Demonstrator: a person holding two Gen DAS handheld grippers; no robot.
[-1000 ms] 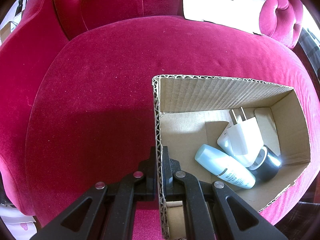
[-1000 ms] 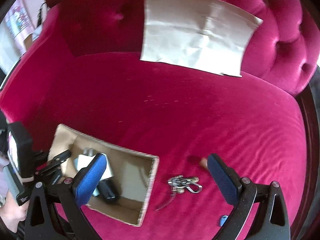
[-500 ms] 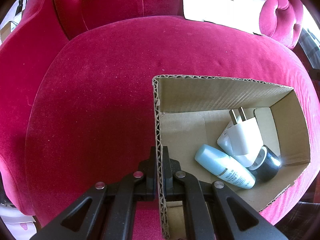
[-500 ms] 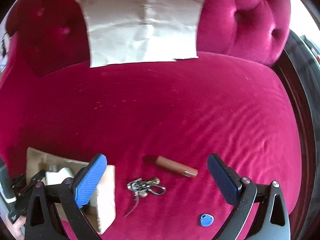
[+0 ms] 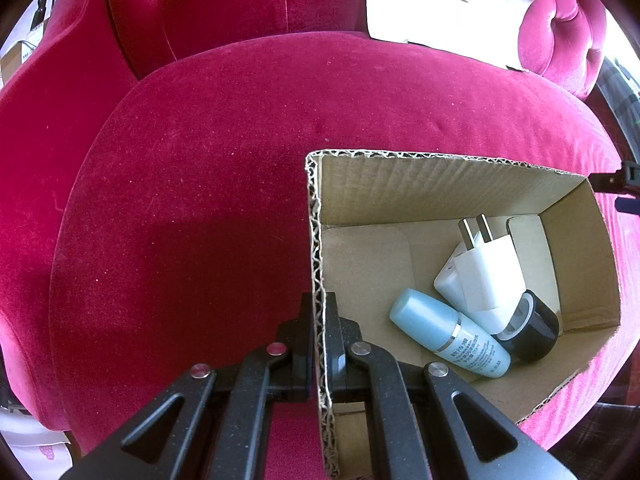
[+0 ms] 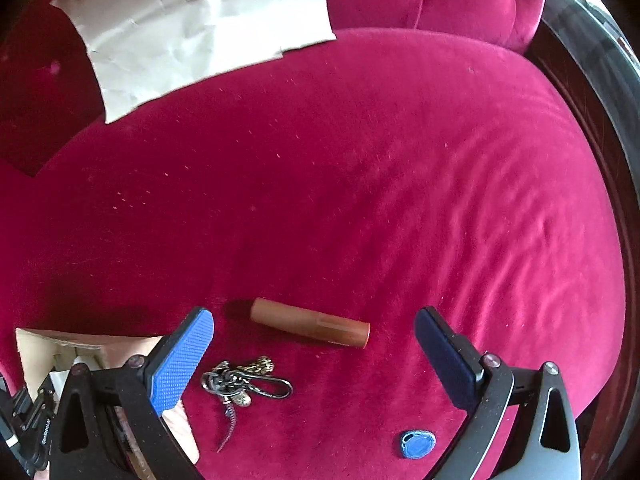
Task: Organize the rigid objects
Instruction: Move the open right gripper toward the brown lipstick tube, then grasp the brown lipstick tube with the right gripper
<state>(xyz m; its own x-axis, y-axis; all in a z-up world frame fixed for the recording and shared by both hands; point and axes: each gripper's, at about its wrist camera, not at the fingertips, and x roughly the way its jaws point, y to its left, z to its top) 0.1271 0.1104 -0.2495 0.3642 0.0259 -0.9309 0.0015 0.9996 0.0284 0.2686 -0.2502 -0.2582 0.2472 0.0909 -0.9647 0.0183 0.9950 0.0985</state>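
On the red velvet seat: cardboard box (image 5: pixel 440 184) is the landmark.
Left gripper (image 5: pixel 319 340): jaws clamped on the box's near wall.
Inside box: pale blue bottle (image 5: pixel 450 334) lying flat, cap towards the clamped wall, label print unreadable; white plug (image 5: pixel 482 276), prongs towards the far wall; black cylinder (image 5: pixel 528 330) touching both.
Right gripper (image 6: pixel 316 338): jaws wide apart, holding nothing.
Right of box: brown tube (image 6: pixel 310 322), long axis roughly crosswise between the jaws; keys (image 6: pixel 244 382); blue tag (image 6: pixel 416 444).
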